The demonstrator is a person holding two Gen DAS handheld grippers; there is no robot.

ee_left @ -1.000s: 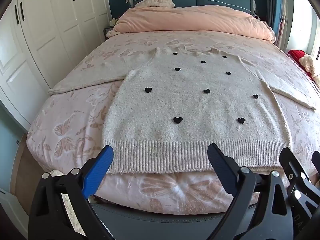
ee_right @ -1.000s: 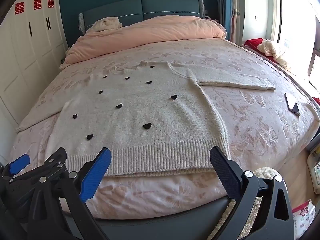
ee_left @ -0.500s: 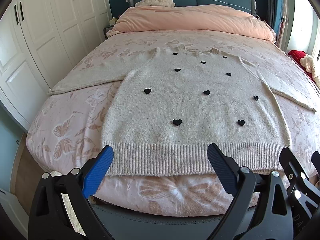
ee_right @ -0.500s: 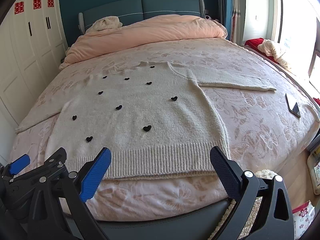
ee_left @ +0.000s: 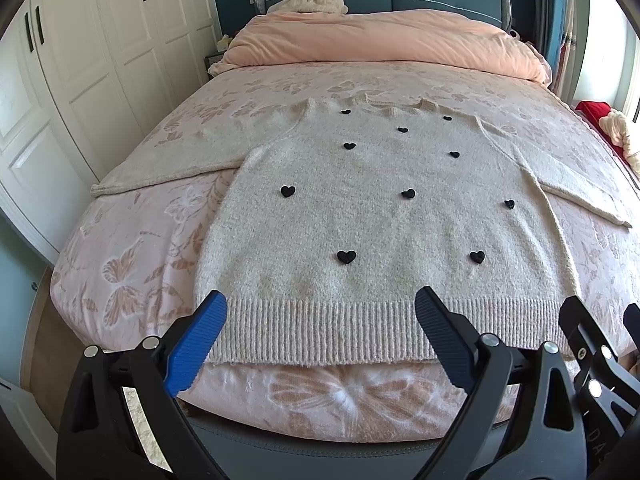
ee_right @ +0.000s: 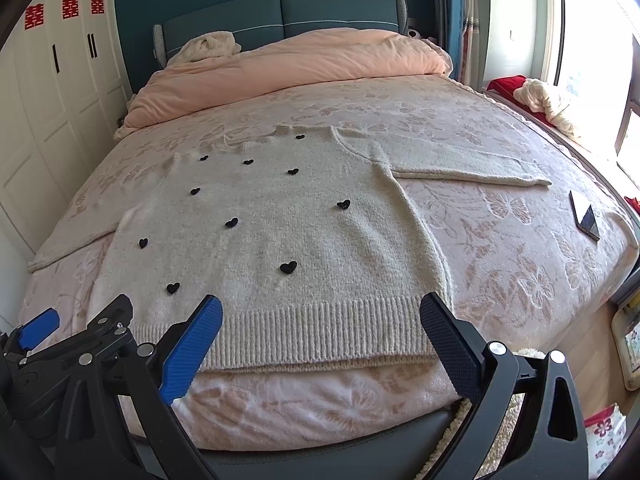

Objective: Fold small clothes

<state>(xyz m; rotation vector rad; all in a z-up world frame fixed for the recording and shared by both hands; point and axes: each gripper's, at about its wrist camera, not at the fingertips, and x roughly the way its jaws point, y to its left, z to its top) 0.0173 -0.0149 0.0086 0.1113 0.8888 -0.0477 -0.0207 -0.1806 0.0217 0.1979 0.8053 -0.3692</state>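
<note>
Bed (ee_left: 132, 248) with flat sweater (ee_left: 372, 216), duvet (ee_left: 380, 44), phone (ee_right: 585, 216).

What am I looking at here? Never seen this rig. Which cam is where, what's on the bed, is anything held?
There is no robot arm. A person holds a two-finger claw in each hand, and each claw carries a fisheye camera that looks forward along its fingers.

The left wrist view shows the left claw, with one blue and one dark finger; the black parts at its right edge belong to the other claw. The right wrist view shows the right claw.

A cream sweater with small black hearts lies flat on the bed, sleeves spread to the sides, ribbed hem nearest the cameras. A pink duvet is bunched at the headboard, and a phone lies near the bed's right edge.

Both claws are open and hold nothing; they hover by the hem. No fold is made yet.
</note>
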